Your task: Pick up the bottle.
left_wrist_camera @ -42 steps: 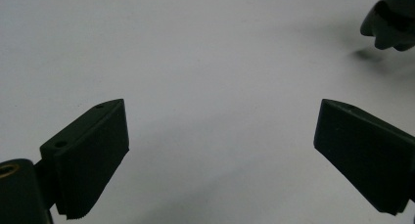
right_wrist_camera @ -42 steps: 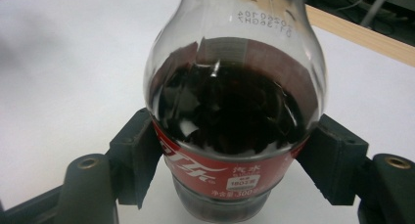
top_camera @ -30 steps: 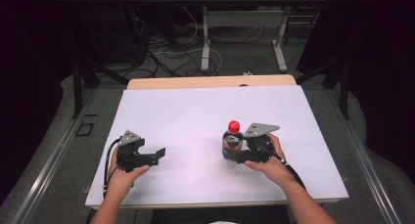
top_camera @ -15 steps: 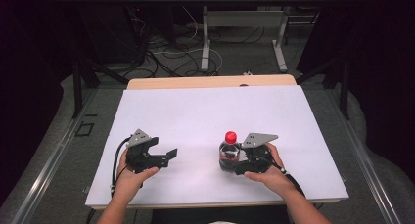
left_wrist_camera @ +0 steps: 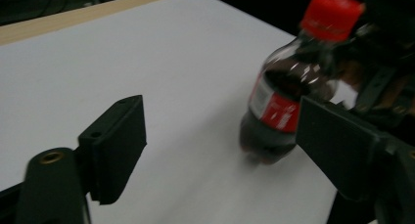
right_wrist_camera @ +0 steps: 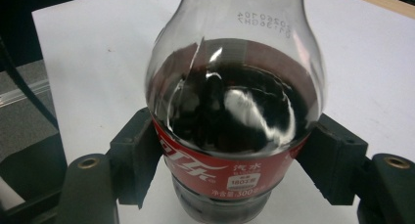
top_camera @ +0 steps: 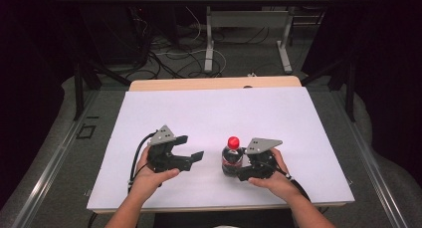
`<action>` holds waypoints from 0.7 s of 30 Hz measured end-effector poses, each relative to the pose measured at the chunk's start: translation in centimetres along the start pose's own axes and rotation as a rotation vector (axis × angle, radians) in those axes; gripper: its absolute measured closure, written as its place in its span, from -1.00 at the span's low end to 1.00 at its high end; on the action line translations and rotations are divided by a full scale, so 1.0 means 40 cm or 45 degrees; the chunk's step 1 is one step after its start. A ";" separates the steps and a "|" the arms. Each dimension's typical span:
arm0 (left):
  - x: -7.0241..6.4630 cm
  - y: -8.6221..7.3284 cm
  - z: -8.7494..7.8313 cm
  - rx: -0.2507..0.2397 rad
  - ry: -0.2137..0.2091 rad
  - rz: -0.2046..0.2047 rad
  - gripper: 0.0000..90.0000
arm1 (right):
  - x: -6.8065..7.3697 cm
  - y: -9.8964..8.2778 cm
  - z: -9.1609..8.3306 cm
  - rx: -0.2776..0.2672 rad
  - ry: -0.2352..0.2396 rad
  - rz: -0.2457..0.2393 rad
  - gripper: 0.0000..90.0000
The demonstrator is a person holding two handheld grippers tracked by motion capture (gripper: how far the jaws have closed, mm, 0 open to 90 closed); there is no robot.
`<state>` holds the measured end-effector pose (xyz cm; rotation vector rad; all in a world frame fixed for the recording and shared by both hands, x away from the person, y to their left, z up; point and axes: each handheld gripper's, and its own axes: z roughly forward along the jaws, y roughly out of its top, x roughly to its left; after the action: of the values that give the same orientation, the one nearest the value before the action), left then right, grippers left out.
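A small cola bottle (top_camera: 232,157) with a red cap and red label stands upright on the white tabletop (top_camera: 214,113), right of centre near the front. My right gripper (top_camera: 235,169) is shut on the bottle (right_wrist_camera: 235,106) at its label, one pad on each side. My left gripper (top_camera: 191,148) hovers to the left of the bottle, pointing at it. Its jaws have just been closing, but they are open with nothing between them. In the left gripper view the bottle (left_wrist_camera: 274,111) shows ahead and to the right, past my left gripper (left_wrist_camera: 225,150), with the right gripper (left_wrist_camera: 386,77) behind it.
A bare wooden strip (top_camera: 214,82) runs along the table's far edge. Beyond it are cables (top_camera: 164,54) on the floor and the metal legs of another desk (top_camera: 209,34). Grey floor lies to both sides of the table.
My left gripper has risen and moved right toward the bottle, and its jaws have narrowed. The right gripper with the bottle has shifted a little toward the front edge.
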<state>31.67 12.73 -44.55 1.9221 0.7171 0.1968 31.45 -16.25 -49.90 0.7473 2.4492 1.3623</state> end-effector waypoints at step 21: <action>-0.088 0.128 0.092 0.112 -0.247 0.066 0.03 | 0.053 0.004 0.024 -0.005 0.083 -0.057 -0.35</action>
<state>32.47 6.41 -41.16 2.0126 0.5550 0.0102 30.15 -14.34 -50.22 0.6529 2.4962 1.3960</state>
